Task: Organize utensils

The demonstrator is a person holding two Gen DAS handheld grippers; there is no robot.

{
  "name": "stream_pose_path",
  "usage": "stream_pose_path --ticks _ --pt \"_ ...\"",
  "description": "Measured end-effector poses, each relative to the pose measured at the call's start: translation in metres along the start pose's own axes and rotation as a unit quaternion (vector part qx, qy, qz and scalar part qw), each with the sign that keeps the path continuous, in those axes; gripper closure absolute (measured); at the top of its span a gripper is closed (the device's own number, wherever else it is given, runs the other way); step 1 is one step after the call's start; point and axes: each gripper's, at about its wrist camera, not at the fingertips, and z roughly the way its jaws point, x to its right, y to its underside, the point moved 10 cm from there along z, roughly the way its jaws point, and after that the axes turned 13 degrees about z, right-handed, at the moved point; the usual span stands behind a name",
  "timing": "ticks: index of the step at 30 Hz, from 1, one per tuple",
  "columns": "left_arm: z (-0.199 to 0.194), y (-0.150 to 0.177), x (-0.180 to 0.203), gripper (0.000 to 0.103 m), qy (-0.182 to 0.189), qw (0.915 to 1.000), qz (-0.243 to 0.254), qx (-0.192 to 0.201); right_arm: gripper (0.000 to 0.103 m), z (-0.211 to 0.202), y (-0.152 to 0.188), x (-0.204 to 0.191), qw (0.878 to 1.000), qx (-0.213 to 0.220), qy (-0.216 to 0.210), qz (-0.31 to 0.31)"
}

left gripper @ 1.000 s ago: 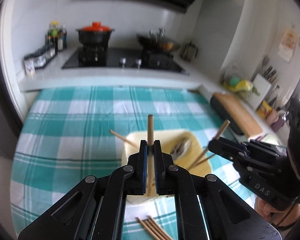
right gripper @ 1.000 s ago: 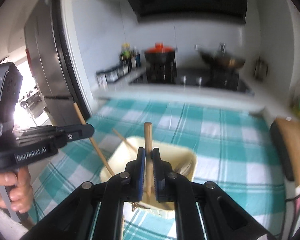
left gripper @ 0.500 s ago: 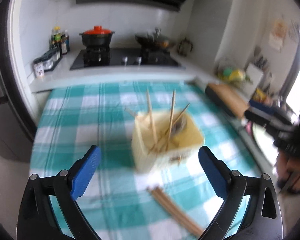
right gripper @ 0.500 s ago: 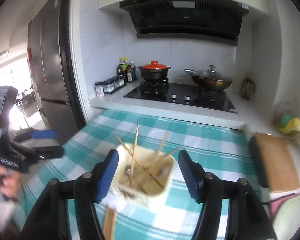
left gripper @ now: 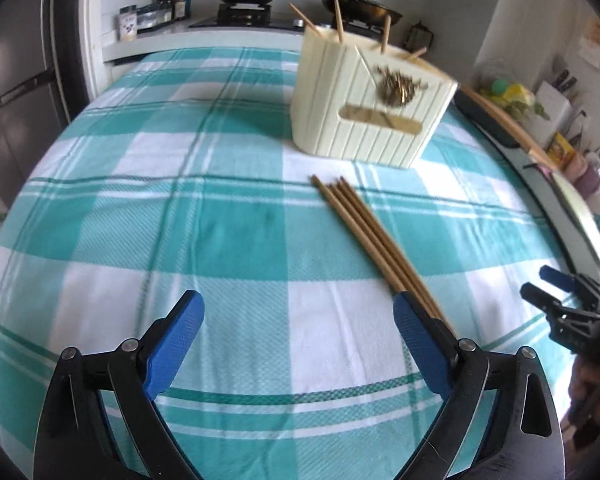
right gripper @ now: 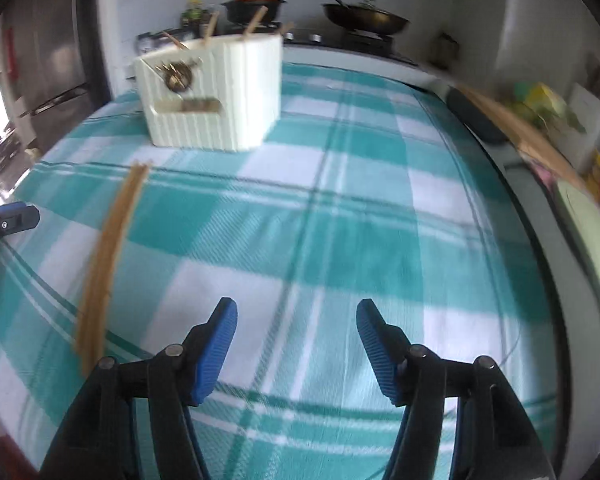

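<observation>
— So, starting from the left wrist view, what are we seeing?

— We are looking down at a teal and white checked tablecloth (left gripper: 228,240). Our left gripper (left gripper: 298,344) is hanging over it with its blue pads spread wide and nothing between them. A bundle of wooden chopsticks (left gripper: 364,228) is lying flat on the cloth, its near end running in just beside the right-hand pad. Whether it is touching that pad, we cannot tell.

— And the holder?

— A cream ribbed utensil holder (left gripper: 364,104) is standing upright beyond the bundle, with several chopstick ends sticking out of its top. At the right edge, the right gripper (left gripper: 560,296) is showing, small and dark.

— Now the right wrist view?

— We are looking at the same cloth (right gripper: 340,220), somewhat blurred. Our right gripper (right gripper: 296,344) is holding its jaws partly apart over bare cloth, gripping nothing. The chopsticks (right gripper: 108,256) are lying to the left of it, clear of its pads, pointing toward the holder (right gripper: 220,92) at the far left. One blue-tipped finger of the left gripper (right gripper: 10,220) is poking in from the left edge, near the bundle.
</observation>
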Motion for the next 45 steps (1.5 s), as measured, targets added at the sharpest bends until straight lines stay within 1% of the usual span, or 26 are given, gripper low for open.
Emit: stream_pose_path --ticks 2,4,6,8,10,12,16,18,28,30,33,34,36,41,45 --pt "0.009 0.0 0.003 0.008 -0.009 0.9999 0.011 -0.005 0.04 0.0 0.002 0.001 1.0 0.009 0.002 0.014" --pt "0.016 0.002 0.003 0.008 -0.029 0.9993 0.02 -0.012 0.04 0.003 0.003 0.002 0.999 0.014 0.001 0.029" --pt "0.019 0.006 0.001 0.007 -0.031 0.9993 0.015 -0.015 0.04 0.007 0.003 0.003 0.999 0.014 0.003 0.046" --pt "0.023 0.013 -0.002 0.007 -0.026 0.9994 0.003 -0.021 0.04 0.016 0.009 0.006 0.998 0.002 0.007 0.057" --pt "0.027 0.019 -0.005 0.006 -0.034 0.9992 0.0 -0.022 0.04 0.016 0.008 0.006 0.998 0.002 0.009 0.058" --pt "0.027 0.02 -0.004 0.006 -0.049 0.9984 0.016 -0.021 0.04 0.018 0.01 0.007 0.998 0.0 0.014 0.058" --pt "0.031 0.021 0.001 0.003 -0.063 0.997 0.033 -0.031 0.039 0.018 0.01 0.006 0.998 0.002 0.025 0.05" --pt "0.031 0.022 0.001 0.001 -0.059 0.9972 0.033 -0.032 0.039 0.019 0.01 0.006 0.998 0.0 0.021 0.054" --pt "0.032 0.022 0.0 0.001 -0.062 0.997 0.031 -0.034 0.039 0.019 0.011 0.007 0.998 0.0 0.019 0.055" --pt "0.03 0.02 -0.002 0.001 -0.06 0.9977 0.014 -0.029 0.039 0.019 0.011 0.007 0.998 0.0 0.019 0.055" --pt "0.023 0.011 0.001 0.001 -0.025 0.9989 -0.039 -0.005 0.039 0.019 0.011 0.007 0.998 0.0 0.019 0.055" --pt "0.023 0.007 0.004 0.001 -0.02 0.9988 -0.044 -0.003 0.039 0.019 0.011 0.007 0.998 0.0 0.019 0.055" --pt "0.027 0.001 0.013 0.001 -0.015 0.9991 -0.04 -0.007 0.039 0.019 0.011 0.007 0.998 0.0 0.019 0.055" --pt "0.041 -0.002 0.026 0.001 -0.027 0.9985 -0.04 -0.024 0.039 0.019 0.011 0.007 0.998 0.0 0.019 0.055" --pt "0.046 0.0 0.028 0.001 -0.057 0.9978 -0.016 -0.03 0.039 0.019 0.011 0.007 0.998 0.0 0.019 0.055"
